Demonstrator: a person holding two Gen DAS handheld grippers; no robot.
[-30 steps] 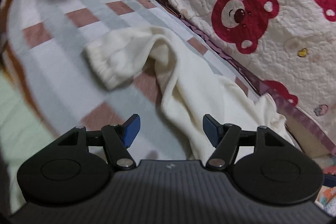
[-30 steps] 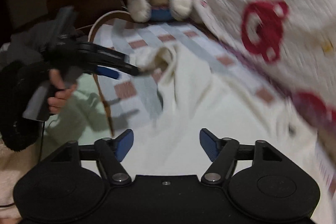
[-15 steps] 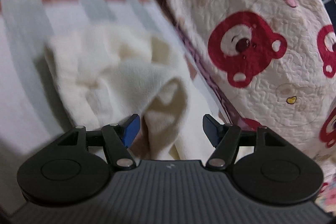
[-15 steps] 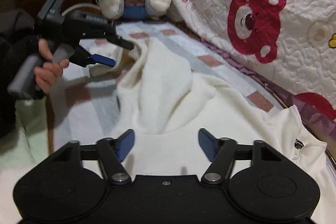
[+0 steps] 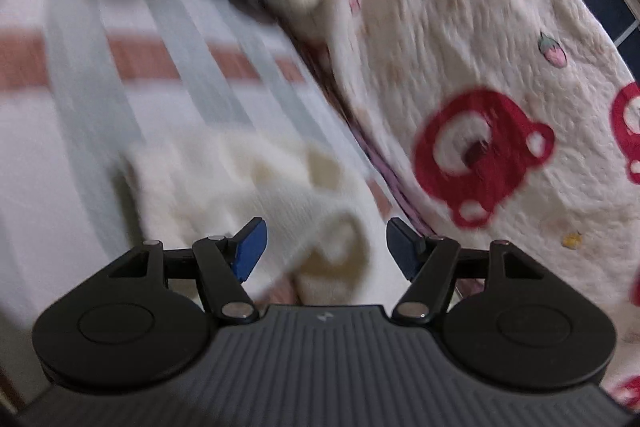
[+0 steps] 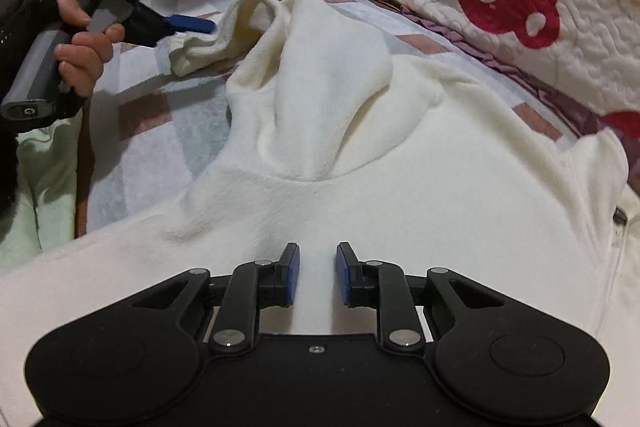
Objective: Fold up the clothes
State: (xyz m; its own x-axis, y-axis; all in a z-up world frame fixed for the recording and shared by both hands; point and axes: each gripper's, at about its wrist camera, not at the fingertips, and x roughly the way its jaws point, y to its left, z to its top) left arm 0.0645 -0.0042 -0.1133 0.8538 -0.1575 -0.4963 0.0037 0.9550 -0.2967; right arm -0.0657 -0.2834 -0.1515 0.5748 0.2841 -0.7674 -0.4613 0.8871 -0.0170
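Cream fleece garment (image 6: 400,163) under half-closed right gripper (image 6: 318,267); left gripper (image 5: 322,243) gaping

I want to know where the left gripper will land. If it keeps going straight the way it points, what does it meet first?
Most likely the cream sweater's bunched sleeve, lying just ahead of the open left gripper on the checked sheet. The frame is blurred, so depth is uncertain.

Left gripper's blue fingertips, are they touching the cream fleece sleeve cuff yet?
Apart. The right wrist view shows the left gripper open, hovering beside the cuff.
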